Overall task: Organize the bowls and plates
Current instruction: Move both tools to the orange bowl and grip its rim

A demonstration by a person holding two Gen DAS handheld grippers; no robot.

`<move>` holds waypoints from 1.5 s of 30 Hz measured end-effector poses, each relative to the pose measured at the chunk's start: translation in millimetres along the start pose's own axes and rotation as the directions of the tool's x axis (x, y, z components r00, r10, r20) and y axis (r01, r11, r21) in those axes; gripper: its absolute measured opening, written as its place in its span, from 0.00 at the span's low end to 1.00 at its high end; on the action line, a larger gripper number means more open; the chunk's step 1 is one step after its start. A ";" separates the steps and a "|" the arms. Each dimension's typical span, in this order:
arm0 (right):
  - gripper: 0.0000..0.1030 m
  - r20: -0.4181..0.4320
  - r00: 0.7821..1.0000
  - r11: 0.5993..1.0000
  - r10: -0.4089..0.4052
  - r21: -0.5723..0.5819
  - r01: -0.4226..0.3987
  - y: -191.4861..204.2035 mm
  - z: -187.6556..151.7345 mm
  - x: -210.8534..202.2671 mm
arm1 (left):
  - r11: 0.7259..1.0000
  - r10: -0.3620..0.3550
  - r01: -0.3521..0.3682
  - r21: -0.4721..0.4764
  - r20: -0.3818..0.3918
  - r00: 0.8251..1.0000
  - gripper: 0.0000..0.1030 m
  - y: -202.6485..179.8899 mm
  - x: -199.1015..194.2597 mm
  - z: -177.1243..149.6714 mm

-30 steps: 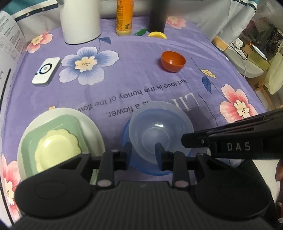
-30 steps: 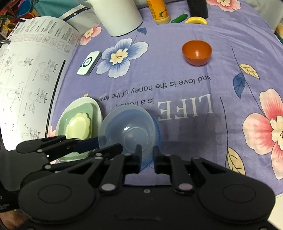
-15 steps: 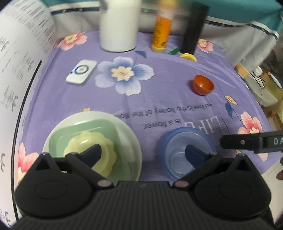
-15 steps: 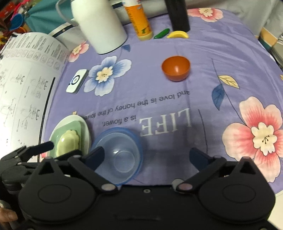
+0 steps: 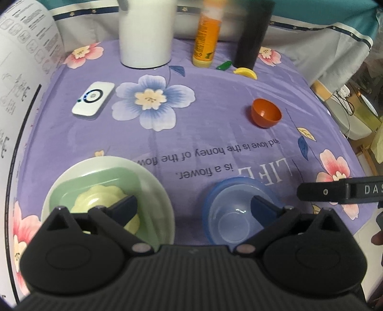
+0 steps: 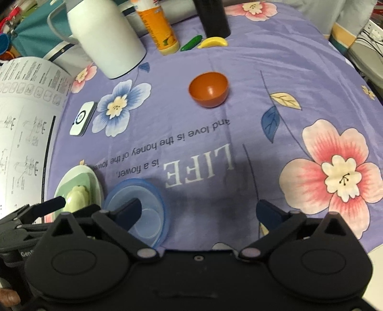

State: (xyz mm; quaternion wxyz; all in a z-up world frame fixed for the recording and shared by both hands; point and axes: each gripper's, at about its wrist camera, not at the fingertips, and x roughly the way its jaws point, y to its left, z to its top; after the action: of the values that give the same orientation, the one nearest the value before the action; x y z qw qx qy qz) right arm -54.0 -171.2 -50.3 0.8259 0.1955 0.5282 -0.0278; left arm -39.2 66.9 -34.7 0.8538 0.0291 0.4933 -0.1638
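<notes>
- my left gripper [image 5: 194, 208] has its jaws spread wide apart and holds nothing; one fingertip [image 5: 124, 208] hangs over the plates, the other over the blue bowl.
- my right gripper [image 6: 201, 213] is just as wide apart and holds nothing; its left fingertip [image 6: 129, 210] sits over the blue bowl, its right one over bare cloth.
- the clear bowl [image 5: 235, 219] sits nested inside the blue bowl [image 5: 239, 185], upright on the purple flowered tablecloth [image 5: 215, 124] near its front edge.
- just beside them on my left is a stack: a white round plate [image 5: 158, 191] at the bottom, a green square plate [image 5: 107, 177] on it, and a pale yellow scalloped dish [image 5: 100, 198] on top.
- whether the white plate and the blue bowl touch, i cannot tell.
- a small orange bowl [image 6: 208, 89] stands alone farther out on the cloth, well apart from both stacks.
- along the far edge stand a white jug [image 6: 105, 36], an orange bottle [image 6: 159, 26] and a black cylinder [image 6: 213, 16], with a small green piece [image 6: 191, 42] and a yellow banana-shaped piece [image 6: 214, 43] near them.
- a white flat gadget [image 5: 93, 100] lies beside the blue flower print.
- a printed sheet [image 6: 21, 114] curls up on the left side.
</notes>
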 end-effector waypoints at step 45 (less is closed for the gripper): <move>0.22 0.092 0.988 0.978 0.126 0.156 -0.139 -67.1 150.6 77.1 | 0.967 -0.029 0.036 0.252 -0.031 0.999 0.52 -110.1 140.9 136.6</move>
State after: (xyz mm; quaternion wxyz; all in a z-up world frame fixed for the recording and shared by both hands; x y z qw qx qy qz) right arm 92.8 -273.7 -83.1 0.8281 0.2955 0.4757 -0.0233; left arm 105.4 -101.3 -72.4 0.8336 0.1315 0.4805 -0.2387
